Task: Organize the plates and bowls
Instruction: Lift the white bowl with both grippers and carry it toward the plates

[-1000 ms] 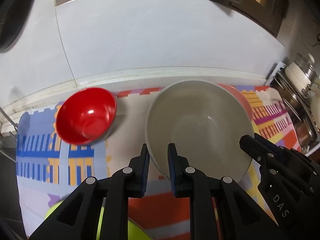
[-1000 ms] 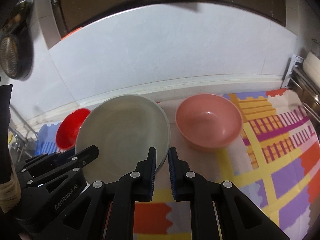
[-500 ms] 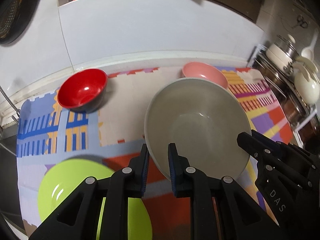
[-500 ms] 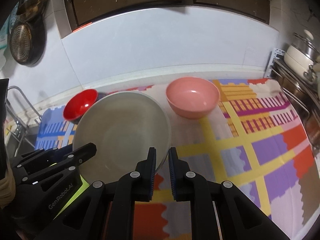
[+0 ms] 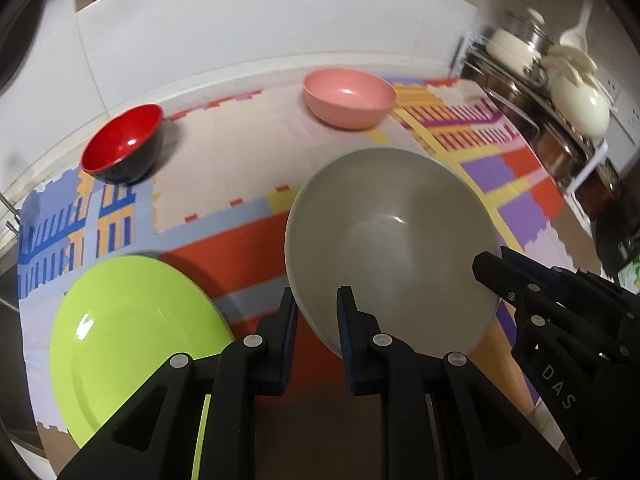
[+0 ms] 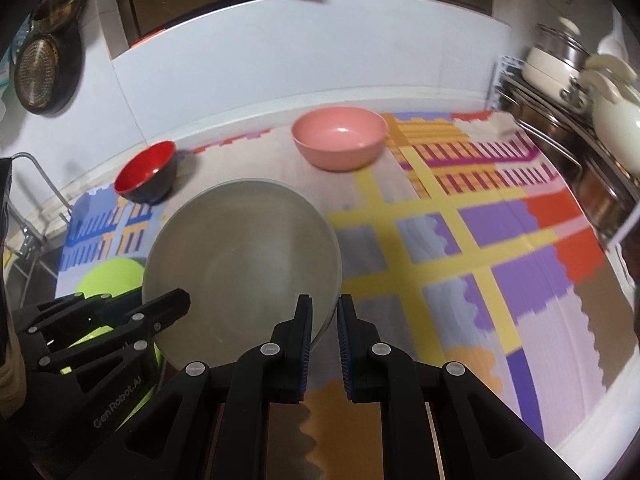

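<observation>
A wide, shallow grey ceramic bowl [image 5: 394,240] is held up above the counter [image 6: 256,80] by both claws at once. The left claw [image 5: 317,312] pinches the bowl's near-left rim, one blue-padded finger inside the rim and the other outside. The right claw [image 6: 323,316] is pressed onto the bowl's near-right rim in the same way; in the left wrist view it shows at 4 o'clock of the bowl, its tips against the rim.

A bright patchwork mat [image 6: 460,240] of purple, yellow, orange and blue blocks covers the counter under the bowl. In the left wrist view a flat lime-green round plate [image 5: 132,340] lies on the mat at 8 o'clock of the grey bowl, near it but apart. A small glossy bowl, red inside and black outside [image 5: 124,144], stands at 10 o'clock, well apart, close to the white wall tiles [image 5: 260,12]. A salmon-pink plastic bowl [image 5: 348,98] stands upright at 12 o'clock, also well apart and near the back edge of the mat.

At 2 o'clock a wire rack [image 5: 532,120] carries steel pots and cream-coloured ladles [image 5: 576,56]. In the right wrist view a round metal strainer [image 6: 38,72] hangs on the wall at 10 o'clock.
</observation>
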`<state>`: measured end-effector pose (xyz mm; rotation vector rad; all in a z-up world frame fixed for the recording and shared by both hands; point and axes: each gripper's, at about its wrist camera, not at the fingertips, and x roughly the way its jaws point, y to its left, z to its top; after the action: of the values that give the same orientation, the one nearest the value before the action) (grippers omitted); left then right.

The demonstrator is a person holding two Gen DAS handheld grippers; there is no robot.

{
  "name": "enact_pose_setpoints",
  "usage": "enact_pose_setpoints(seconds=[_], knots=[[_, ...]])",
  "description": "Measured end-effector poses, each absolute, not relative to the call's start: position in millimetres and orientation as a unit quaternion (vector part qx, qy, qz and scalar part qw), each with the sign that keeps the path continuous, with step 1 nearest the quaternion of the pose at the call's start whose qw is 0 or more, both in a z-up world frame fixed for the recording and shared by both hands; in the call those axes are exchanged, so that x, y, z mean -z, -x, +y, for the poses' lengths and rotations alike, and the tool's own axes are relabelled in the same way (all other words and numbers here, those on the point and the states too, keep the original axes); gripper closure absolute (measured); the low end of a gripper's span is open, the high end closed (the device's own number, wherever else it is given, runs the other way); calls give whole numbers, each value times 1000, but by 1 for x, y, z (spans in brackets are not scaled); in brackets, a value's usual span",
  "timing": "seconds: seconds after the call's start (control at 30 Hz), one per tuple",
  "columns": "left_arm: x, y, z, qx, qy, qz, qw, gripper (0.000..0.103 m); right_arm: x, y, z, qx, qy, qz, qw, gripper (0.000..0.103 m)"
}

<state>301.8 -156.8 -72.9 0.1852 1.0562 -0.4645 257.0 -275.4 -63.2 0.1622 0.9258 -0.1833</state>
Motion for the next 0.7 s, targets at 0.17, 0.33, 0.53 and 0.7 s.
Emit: enact_pose_setpoints(seconds=[0.17, 0.33, 0.53, 0.7], knots=[[82, -292, -167, 231, -102, 508, 823, 83, 72, -240, -284, 102, -86, 453, 881, 89], [92, -287, -174, 238, -108, 521, 813, 82, 81, -231, -291, 110, -94, 464, 874, 89], [101, -286, -178, 238, -114, 532, 804, 82, 87, -228, -294, 114, -93, 473, 869, 89], [106, -288, -180, 238, -112, 541, 799, 82, 91, -230, -296, 113, -93, 480, 865, 89]])
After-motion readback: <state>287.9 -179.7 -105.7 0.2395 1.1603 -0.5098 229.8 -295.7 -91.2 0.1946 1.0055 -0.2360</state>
